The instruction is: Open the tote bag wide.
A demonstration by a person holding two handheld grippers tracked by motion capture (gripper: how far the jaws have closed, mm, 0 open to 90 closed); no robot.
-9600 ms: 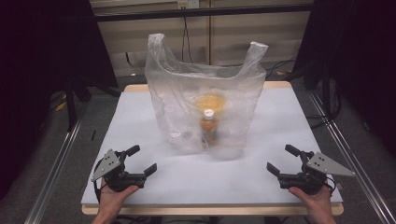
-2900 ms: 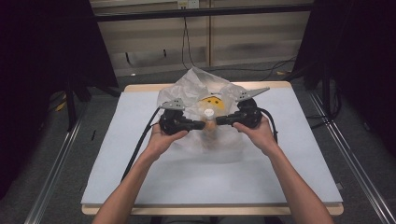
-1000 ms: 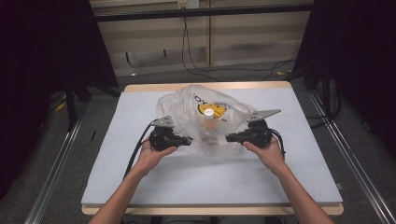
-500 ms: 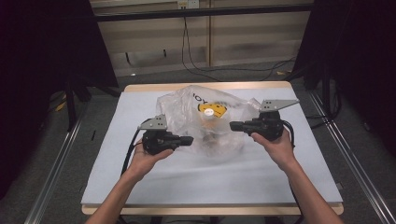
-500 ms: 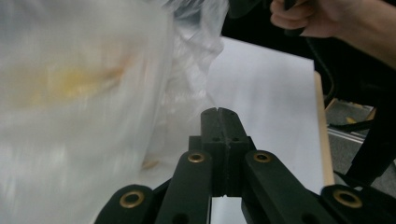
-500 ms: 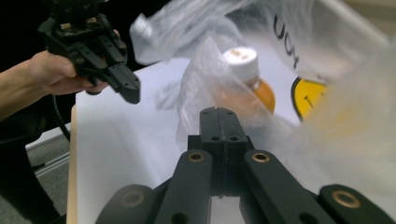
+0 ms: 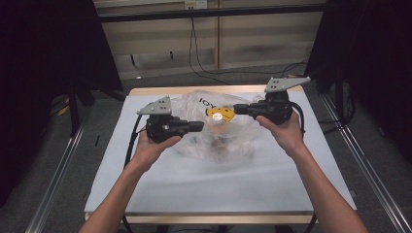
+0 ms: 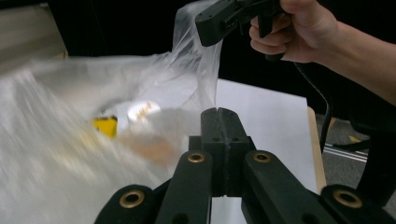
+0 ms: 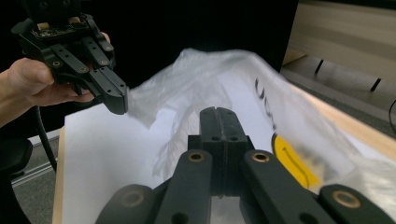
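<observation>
Both tools are matt black plastic: the left tool (image 7: pixel 198 126) and the right tool (image 7: pixel 238 108) alike, with dull brass-coloured rivets at the linkage joints and a flat grey plate with a metallic look on top of each. Pinched at each tool's tip is a thin, clear plastic bag (image 7: pixel 214 145), crinkled and faintly glossy, with a yellow printed patch (image 7: pixel 221 114) on the film just beside the right tool. Under both tools lies the desk (image 7: pixel 145 184), covered in a smooth matt white sheet, with a pale wooden edge.
</observation>
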